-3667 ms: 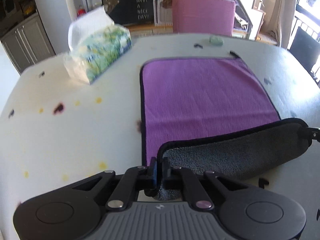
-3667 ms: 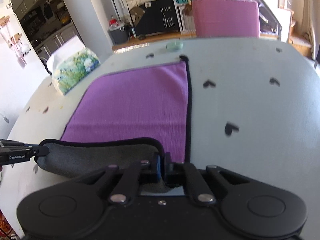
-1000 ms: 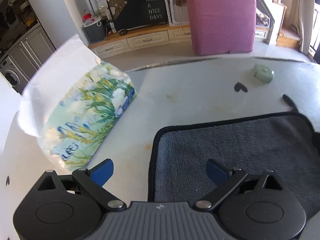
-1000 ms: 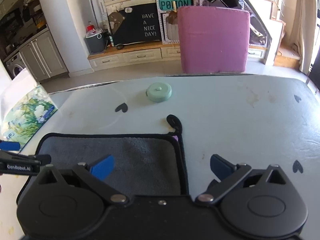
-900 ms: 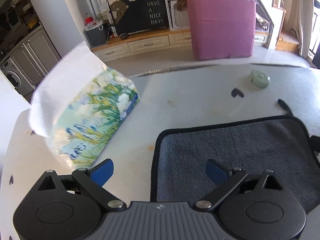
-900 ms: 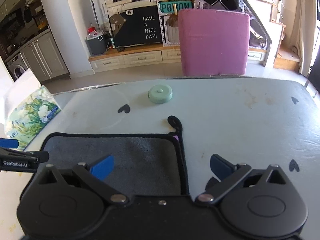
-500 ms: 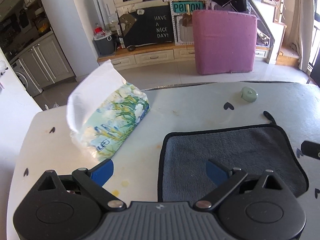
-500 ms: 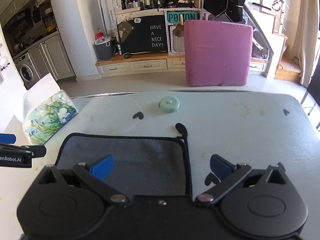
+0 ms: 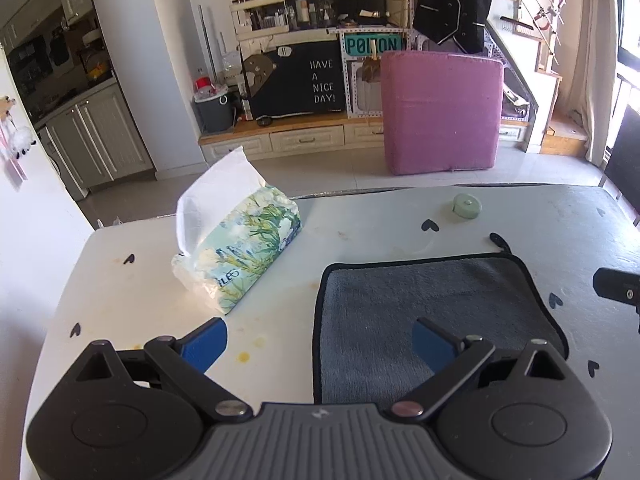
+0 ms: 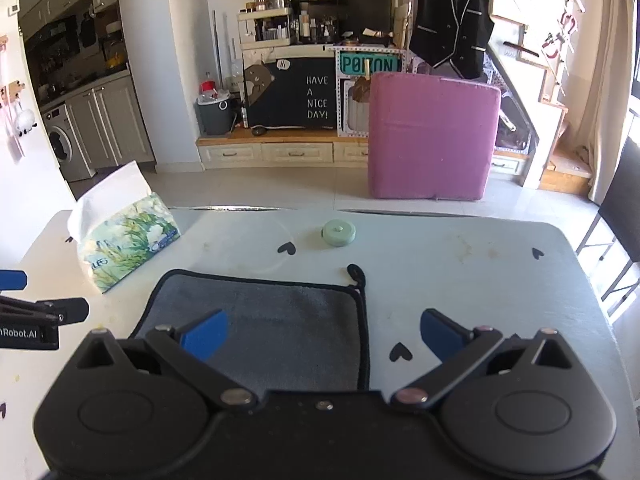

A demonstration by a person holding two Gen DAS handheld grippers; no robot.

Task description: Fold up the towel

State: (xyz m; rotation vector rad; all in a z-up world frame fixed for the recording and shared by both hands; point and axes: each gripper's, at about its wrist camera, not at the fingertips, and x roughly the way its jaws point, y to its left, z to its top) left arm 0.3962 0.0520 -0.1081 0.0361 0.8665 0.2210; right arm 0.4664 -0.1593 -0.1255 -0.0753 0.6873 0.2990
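The towel (image 9: 424, 300) lies folded in half on the white table (image 9: 120, 300), grey side up with a black hem; it also shows in the right wrist view (image 10: 272, 320). My left gripper (image 9: 320, 342) is open and empty, raised above the towel's near left corner. My right gripper (image 10: 320, 330) is open and empty, raised above the towel's near right corner. Its hanging loop (image 10: 357, 273) sticks out at the far right corner.
A tissue pack (image 9: 240, 256) stands left of the towel. A small green round tin (image 10: 339, 233) sits beyond it. Black heart marks dot the table. A pink chair (image 10: 432, 140) stands past the far edge. A dark chair (image 10: 624, 208) is at right.
Both grippers let go of the folded towel and opened. Over the last second both have drawn back and up, so more of the table and room shows.
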